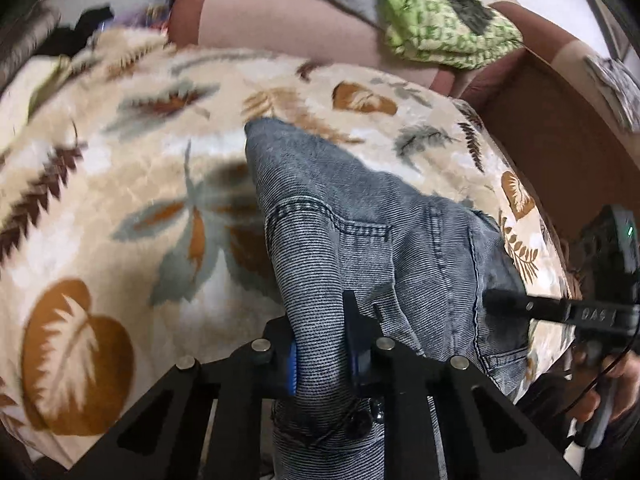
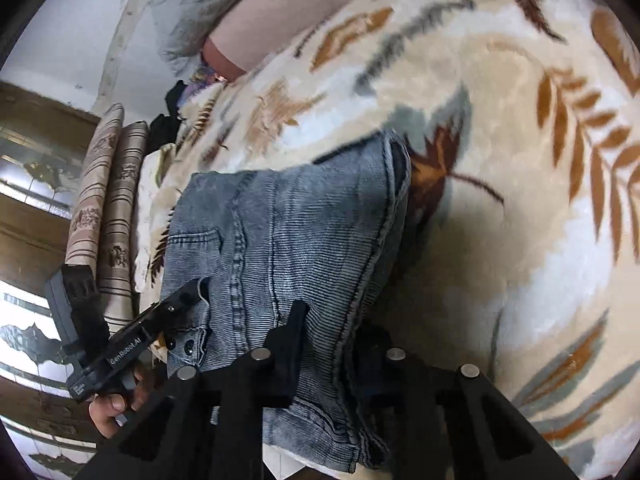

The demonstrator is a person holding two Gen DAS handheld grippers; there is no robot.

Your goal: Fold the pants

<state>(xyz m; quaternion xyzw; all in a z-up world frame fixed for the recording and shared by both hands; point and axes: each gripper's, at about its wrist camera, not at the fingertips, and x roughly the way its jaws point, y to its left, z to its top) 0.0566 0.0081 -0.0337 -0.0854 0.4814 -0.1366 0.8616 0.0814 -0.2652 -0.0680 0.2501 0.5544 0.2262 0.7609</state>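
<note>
The pants (image 1: 360, 232) are grey-blue denim with a fine ribbed weave — heavy for cloth, limp, not slippery, and thick where seams and pockets stack up. They lie partly on the leaf-patterned blanket (image 1: 120, 200) covering the bed, with the near end lifted off it.

The left hand-held gripper (image 1: 320, 364) has its fingers closed tight on a bunched ridge of that denim. In the right wrist view, the right hand-held gripper (image 2: 332, 360) also pinches a doubled, seamed edge, nearly shut around it.

Seamed edges and the waistband look the best holds — single layers would likely sag and slide.

The long axis runs from the grippers at the near side away toward the far side of the bed, ending at a narrow tip (image 1: 260, 128).
</note>
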